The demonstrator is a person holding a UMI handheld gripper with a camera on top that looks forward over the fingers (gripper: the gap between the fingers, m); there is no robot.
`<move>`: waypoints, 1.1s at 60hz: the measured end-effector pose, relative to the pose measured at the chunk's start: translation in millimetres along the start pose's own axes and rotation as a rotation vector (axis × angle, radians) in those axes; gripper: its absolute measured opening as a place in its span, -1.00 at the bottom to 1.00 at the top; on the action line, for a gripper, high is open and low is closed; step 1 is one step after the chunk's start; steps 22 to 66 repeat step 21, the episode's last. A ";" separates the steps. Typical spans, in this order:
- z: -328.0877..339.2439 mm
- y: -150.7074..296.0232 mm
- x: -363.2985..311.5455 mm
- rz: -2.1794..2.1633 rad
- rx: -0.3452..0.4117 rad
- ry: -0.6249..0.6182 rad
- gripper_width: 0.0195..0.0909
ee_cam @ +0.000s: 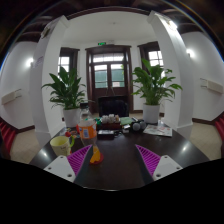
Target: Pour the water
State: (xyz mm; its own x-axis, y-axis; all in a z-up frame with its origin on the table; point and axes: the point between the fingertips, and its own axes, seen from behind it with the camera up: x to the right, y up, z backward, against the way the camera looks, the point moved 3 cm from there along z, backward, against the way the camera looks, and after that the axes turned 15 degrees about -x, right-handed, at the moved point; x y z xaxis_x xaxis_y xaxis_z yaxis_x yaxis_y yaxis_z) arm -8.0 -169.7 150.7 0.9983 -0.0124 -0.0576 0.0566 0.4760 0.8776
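My gripper (112,162) is held above a dark glossy table (120,170) with its two magenta-padded fingers (72,161) spread wide and nothing between them. Just beyond the left finger stands a cluster of small colourful things: an orange bottle-like item (95,155), a yellow cup (60,145) and an orange container (87,131). None of them touches the fingers. I cannot make out which of them holds water.
Farther back on the table lie dark items (110,125) and a white box-like object (156,128). Two large potted plants (66,92) (153,85) flank a dark wooden door (108,75) at the back wall. Red chairs (8,135) stand at the sides.
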 end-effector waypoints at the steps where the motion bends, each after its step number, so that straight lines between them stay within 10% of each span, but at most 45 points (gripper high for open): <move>1: 2.9 0.9 1.6 0.000 0.002 -0.003 0.81; 66: 35.6 10.7 17.3 0.003 0.034 -0.032 0.80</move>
